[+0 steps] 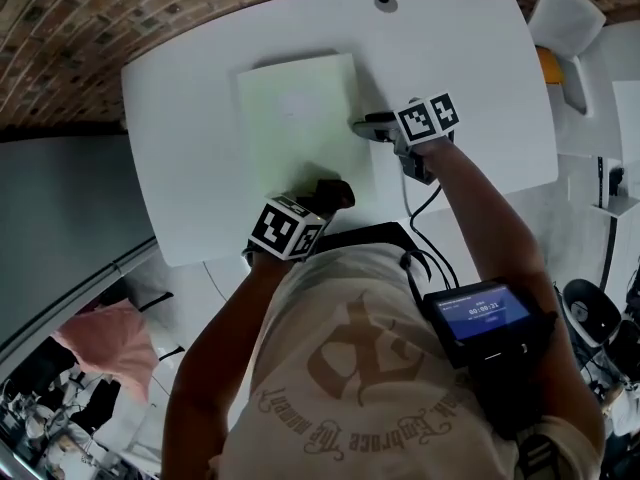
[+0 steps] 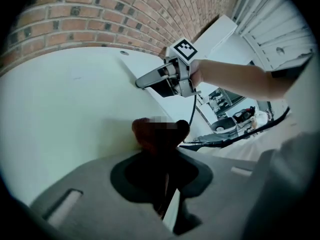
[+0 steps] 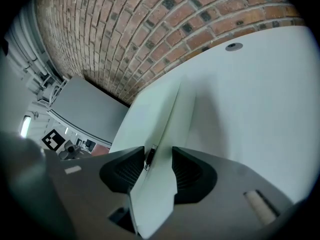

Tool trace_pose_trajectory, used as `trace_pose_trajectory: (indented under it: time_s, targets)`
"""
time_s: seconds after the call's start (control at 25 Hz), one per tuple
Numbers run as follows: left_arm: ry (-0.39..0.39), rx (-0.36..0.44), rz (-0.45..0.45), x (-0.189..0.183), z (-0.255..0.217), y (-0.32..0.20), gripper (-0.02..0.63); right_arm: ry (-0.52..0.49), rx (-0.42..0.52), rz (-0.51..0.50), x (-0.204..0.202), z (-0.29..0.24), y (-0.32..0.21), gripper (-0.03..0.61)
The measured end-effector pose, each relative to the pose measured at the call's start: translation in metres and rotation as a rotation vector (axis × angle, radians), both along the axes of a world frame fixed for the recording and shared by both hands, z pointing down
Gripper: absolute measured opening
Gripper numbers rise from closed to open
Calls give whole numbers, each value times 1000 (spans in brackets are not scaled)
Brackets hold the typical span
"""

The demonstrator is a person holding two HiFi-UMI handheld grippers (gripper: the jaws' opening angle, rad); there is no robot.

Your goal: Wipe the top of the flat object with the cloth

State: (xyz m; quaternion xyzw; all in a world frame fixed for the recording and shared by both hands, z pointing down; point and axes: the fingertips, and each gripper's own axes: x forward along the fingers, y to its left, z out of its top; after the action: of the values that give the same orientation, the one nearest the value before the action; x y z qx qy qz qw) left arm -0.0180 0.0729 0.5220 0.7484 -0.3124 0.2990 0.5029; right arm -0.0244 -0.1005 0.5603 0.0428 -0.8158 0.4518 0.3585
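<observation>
Pale green flat board [image 1: 300, 118] on white table [image 1: 190, 138], centre frame; your right gripper [image 1: 360, 125] clamps its right edge, your left gripper [image 1: 320, 204] clamps a dark bunched cloth [image 2: 145, 134]

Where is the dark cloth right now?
In the head view the dark cloth is pinched in the left gripper, resting on the near edge of the flat object, which lies on the white table.
</observation>
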Motion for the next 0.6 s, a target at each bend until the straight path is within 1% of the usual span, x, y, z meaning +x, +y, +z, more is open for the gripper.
trace_pose_trajectory:
  time_s: [0.16,0.4,0.6]
  targets:
    - [-3,-13,-121,-34,-1,11,72,3,4,0,2,1,-2,184]
    - [-7,-11,-325,-98,-4,22,71,22,17,2,2,-1,-3,183]
    - [-84,5,-410,-149,-1,35,72,16,31,7,-8,3,-1,183]
